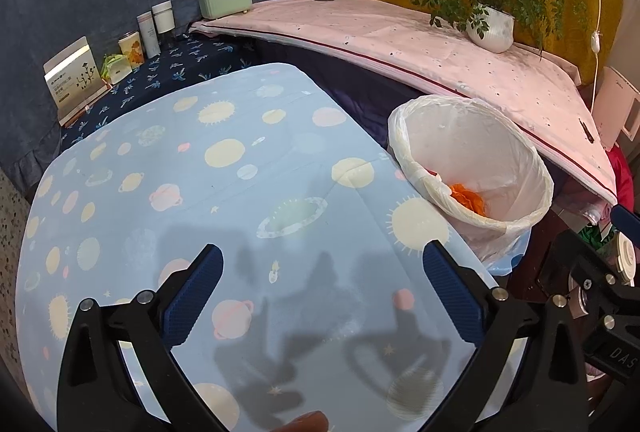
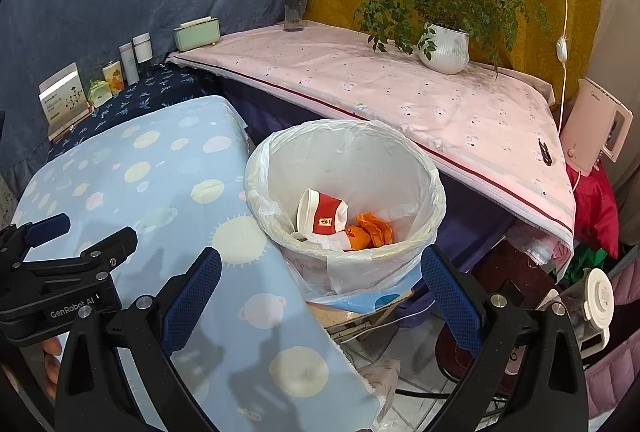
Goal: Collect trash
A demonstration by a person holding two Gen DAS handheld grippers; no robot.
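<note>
A white bin with a plastic liner (image 2: 434, 191) stands at the right edge of the blue planet-print table (image 2: 120, 191). Inside it lie a red and white paper cup (image 2: 324, 218) and crumpled orange wrapping (image 2: 370, 230). My right gripper (image 2: 320, 278) is open and empty, just in front of and above the bin's near rim. My left gripper (image 1: 322, 278) is open and empty above the table (image 1: 240, 171), left of the bin (image 1: 536, 167); orange wrapping (image 1: 470, 197) shows inside. The left gripper also shows at the left of the right wrist view (image 2: 72, 236).
A pink-covered shelf (image 2: 400, 91) behind the bin carries a potted plant (image 2: 444, 47), a flower vase (image 2: 294, 3) and a green box (image 2: 198, 31). Boxes and bottles (image 2: 120, 71) line the back left. A white kettle (image 2: 596, 127) and clutter sit at the right.
</note>
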